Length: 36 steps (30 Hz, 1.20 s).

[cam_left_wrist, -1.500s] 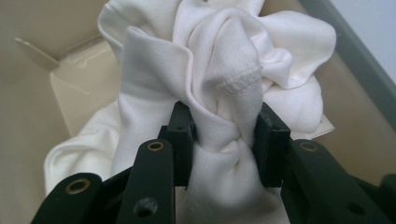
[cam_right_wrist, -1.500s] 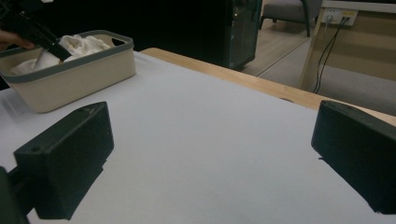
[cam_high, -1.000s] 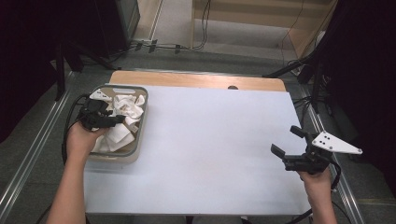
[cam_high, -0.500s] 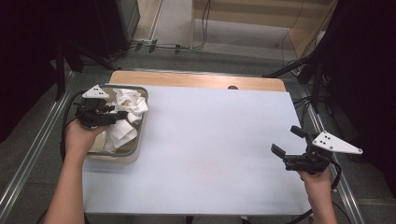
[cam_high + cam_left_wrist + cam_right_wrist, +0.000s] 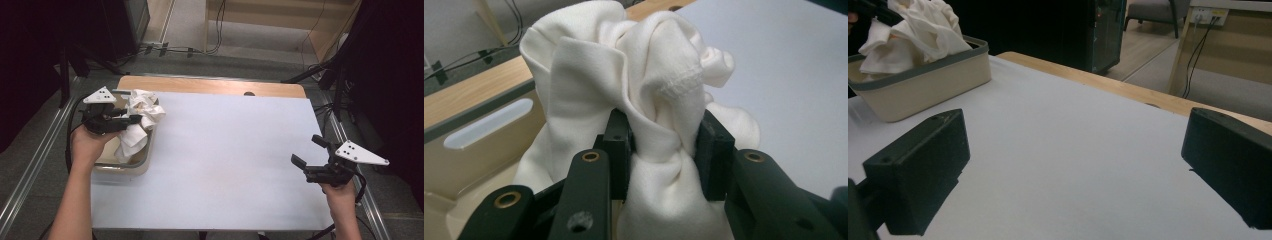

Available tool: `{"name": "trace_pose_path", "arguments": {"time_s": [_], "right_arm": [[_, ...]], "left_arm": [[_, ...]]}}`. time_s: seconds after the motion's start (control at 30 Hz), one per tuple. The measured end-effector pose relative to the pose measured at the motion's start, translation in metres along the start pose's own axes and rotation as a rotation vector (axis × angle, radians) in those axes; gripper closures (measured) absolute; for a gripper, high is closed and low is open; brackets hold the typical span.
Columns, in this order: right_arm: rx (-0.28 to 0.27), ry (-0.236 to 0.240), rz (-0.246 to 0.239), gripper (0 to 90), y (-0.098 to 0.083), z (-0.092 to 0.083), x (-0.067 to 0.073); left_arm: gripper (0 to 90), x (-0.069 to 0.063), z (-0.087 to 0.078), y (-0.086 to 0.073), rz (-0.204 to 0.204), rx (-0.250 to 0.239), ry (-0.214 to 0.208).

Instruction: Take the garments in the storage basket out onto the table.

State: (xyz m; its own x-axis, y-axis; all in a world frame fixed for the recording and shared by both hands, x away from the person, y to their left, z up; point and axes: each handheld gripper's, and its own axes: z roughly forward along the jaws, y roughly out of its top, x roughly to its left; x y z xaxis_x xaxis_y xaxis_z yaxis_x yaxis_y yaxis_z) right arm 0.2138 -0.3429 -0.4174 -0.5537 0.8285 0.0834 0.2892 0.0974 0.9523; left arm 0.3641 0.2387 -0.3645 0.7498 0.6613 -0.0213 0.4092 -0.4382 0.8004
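Note:
A crumpled white cloth (image 5: 141,117) hangs over the beige bin (image 5: 125,167) at the table's left, partly lifted out of it. My left gripper (image 5: 134,119) is shut on a bunched fold of this cloth (image 5: 659,120), both jaws pressing its sides, and the loose end trails down into the bin. At the table's right edge my right gripper (image 5: 310,152) stands open above the white sheet with nothing between its jaws. In the right gripper view the cloth (image 5: 913,35) rises above the bin (image 5: 923,85) far off at the left.
A white sheet (image 5: 225,160) covers most of the wooden table (image 5: 210,86), whose bare strip runs along the far edge. Metal rails flank the table on both sides. Cables lie on the floor behind it.
My left gripper has risen with the white cloth, drawing it up out of the bin. The right gripper has stayed in place.

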Motion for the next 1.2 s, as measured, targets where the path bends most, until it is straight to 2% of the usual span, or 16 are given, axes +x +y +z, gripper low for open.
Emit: {"name": "trace_pose_path", "arguments": {"time_s": [0.23,0.7,1.0,1.2], "right_arm": [[-0.003,-0.001,0.001,0.0,0.0,-0.001,-0.001],[-0.007,-0.003,0.002,0.0,0.0,-0.002,-0.002],[-0.012,-0.005,0.011,0.0,0.0,-0.004,-0.004],[-0.02,-0.005,0.01,0.0,0.0,-0.005,-0.005]], "left_arm": [[65.8,-0.007,-0.001,0.007,0.019,-0.031,-0.035],[65.9,-0.029,0.001,0.029,0.095,-0.084,-0.107],[65.8,-0.047,0.011,0.045,0.153,-0.069,-0.147],[65.8,-0.055,0.019,0.051,0.167,-0.065,-0.163]]}}
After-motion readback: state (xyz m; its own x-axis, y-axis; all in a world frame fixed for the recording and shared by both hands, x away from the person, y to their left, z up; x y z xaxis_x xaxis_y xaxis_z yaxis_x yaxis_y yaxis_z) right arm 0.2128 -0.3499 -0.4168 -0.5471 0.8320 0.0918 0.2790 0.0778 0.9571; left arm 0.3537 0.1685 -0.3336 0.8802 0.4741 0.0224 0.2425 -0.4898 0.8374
